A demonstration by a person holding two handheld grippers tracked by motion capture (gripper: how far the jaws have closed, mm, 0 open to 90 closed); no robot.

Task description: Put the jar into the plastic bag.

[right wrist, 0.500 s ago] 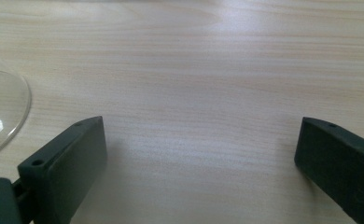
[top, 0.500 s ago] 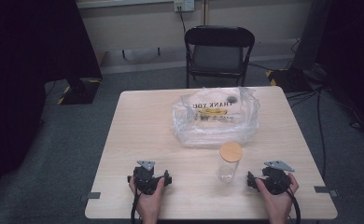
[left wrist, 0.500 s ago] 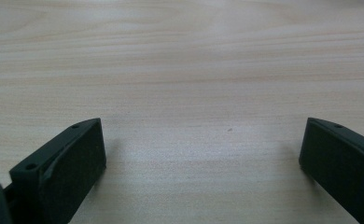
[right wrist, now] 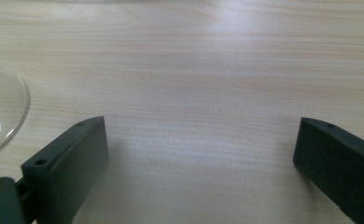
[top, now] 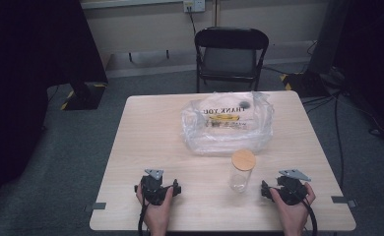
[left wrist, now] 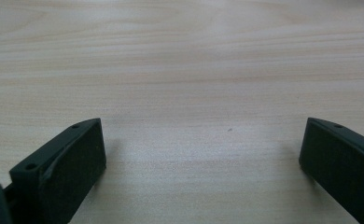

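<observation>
Both grippers rest on the near edge of the table (top: pixel 145 128), the left gripper (top: pixel 155 188) and the right gripper (top: pixel 287 189) each with jaws spread wide over bare wood and holding nothing, so the work looks not yet begun. The jar (top: pixel 242 170) with its wooden lid stands upright just left of the right gripper, near the bag (top: pixel 227 123); the next move is likely a short reach left to close on it. The bag's contents are hard to make out through crinkled plastic.
</observation>
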